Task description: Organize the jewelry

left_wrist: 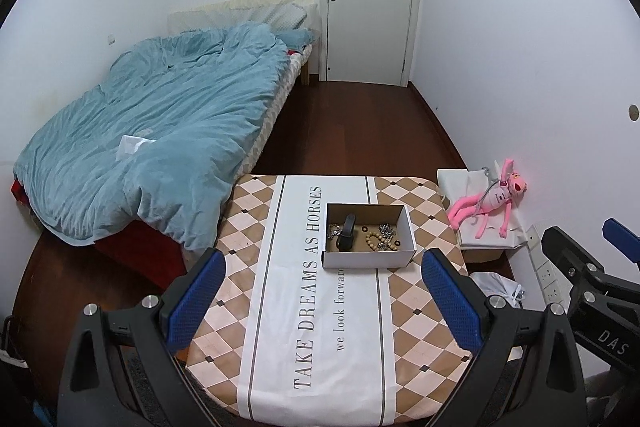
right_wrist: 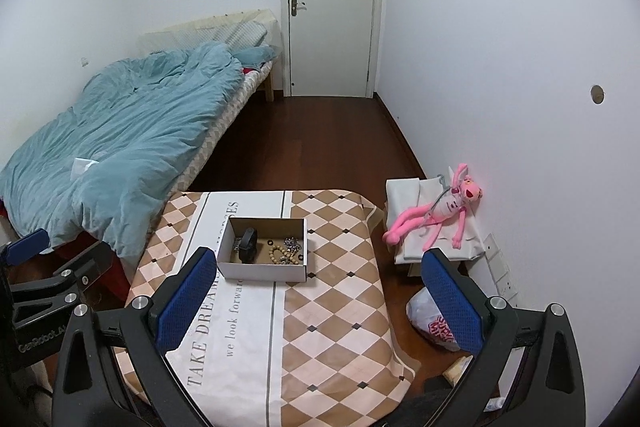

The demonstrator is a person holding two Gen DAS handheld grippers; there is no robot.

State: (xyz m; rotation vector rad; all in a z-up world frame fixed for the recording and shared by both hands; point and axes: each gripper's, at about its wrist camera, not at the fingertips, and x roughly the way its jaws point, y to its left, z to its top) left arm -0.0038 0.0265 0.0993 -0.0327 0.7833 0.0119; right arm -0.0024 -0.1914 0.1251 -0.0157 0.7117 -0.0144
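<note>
A small white cardboard box (left_wrist: 407, 223) (right_wrist: 264, 271) stands open on the table's far half. Inside lie a black watch band (left_wrist: 346, 231) (right_wrist: 247, 245), a beige bead bracelet (left_wrist: 373, 240) (right_wrist: 276, 253), silver chains (left_wrist: 386, 229) (right_wrist: 291, 243) and small black rings (left_wrist: 364, 229). My left gripper (left_wrist: 323, 269) hangs open above the table's near half, short of the box, with nothing between its blue pads. My right gripper (right_wrist: 320, 267) is open too, to the right of the left one, its left finger (right_wrist: 188, 301) level with the box's near left corner. Each gripper shows at the edge of the other's view.
The table wears a checked cloth (left_wrist: 420, 307) (right_wrist: 340, 307) with a white printed strip. A bed with a blue duvet (left_wrist: 160, 131) lies to the left. A pink plush toy (right_wrist: 440, 213) rests on white bags at the right wall, and a plastic bag (right_wrist: 434, 323) sits on the wooden floor.
</note>
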